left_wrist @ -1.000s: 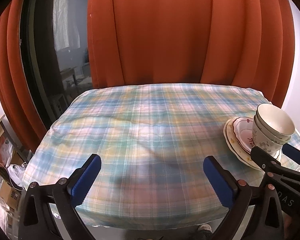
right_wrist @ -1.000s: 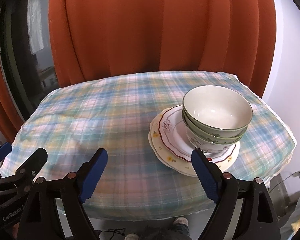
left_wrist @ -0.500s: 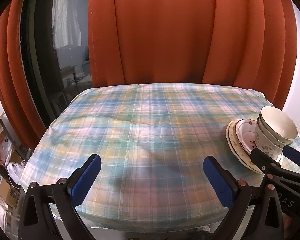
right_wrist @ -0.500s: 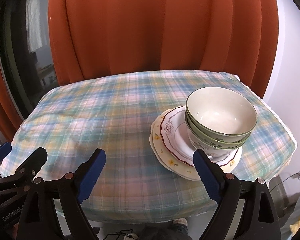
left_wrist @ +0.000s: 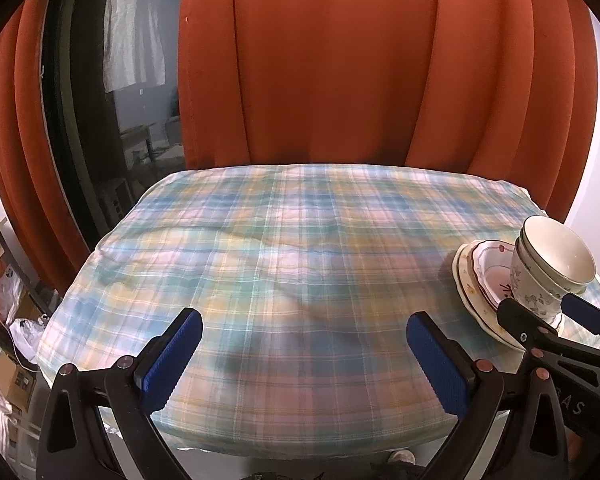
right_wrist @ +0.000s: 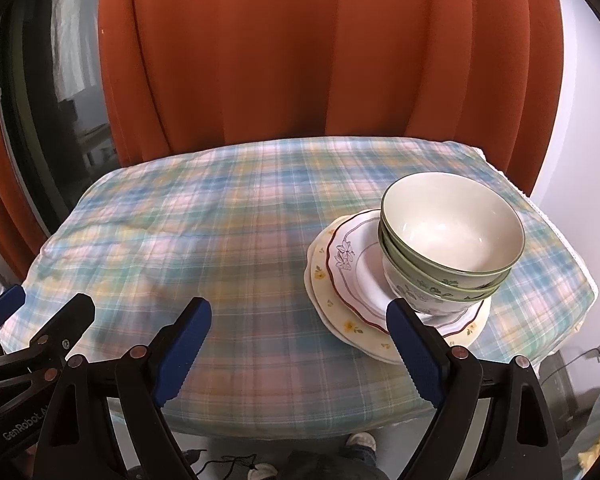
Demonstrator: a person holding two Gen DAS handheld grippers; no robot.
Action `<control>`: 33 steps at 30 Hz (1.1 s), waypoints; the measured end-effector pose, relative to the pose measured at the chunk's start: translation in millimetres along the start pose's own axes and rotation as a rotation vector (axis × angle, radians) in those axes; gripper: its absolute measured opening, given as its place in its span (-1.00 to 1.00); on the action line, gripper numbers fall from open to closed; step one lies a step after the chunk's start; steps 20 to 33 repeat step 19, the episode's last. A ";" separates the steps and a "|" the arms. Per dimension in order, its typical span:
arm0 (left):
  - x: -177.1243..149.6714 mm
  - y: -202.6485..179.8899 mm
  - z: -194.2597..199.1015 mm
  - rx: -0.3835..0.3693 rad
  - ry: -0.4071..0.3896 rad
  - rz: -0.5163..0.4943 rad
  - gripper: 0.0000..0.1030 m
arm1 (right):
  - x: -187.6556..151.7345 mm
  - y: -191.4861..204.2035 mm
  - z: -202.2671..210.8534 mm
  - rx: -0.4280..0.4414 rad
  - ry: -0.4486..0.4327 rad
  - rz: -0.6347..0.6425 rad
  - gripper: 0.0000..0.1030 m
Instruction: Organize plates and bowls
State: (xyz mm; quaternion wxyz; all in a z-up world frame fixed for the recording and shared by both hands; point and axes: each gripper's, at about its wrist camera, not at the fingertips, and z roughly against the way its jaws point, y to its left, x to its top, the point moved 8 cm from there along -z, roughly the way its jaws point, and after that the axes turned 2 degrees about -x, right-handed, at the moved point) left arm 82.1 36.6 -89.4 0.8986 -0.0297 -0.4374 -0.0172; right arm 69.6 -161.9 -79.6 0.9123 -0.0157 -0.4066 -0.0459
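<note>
We see the bowls (right_wrist: 452, 240) nested, rims up, on the stacked plates (right_wrist: 340, 280), one pile on the right side of the plaid tabletop (right_wrist: 220, 220). Both tongs are spread wide and hold nothing: left tongs (left_wrist: 300, 360) low at the near edge, right tongs (right_wrist: 300, 344) just in front of the pile. The pile fits either a finished stack or one yet to be sorted, so we can't call the stage. For any grip here, we'd judge: take a rim squarely, lift straight, keep the glazed pile level.
</note>
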 end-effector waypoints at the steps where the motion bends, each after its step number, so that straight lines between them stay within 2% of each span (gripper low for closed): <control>1: 0.2 -0.4 -0.3 -0.002 -0.001 -0.001 1.00 | 0.1 -0.5 -0.8 -0.001 0.001 -0.002 0.77; 33: -0.2 -8.0 -0.5 -0.029 0.005 -0.001 1.00 | -2.1 -10.4 1.7 -0.015 0.001 -0.016 0.77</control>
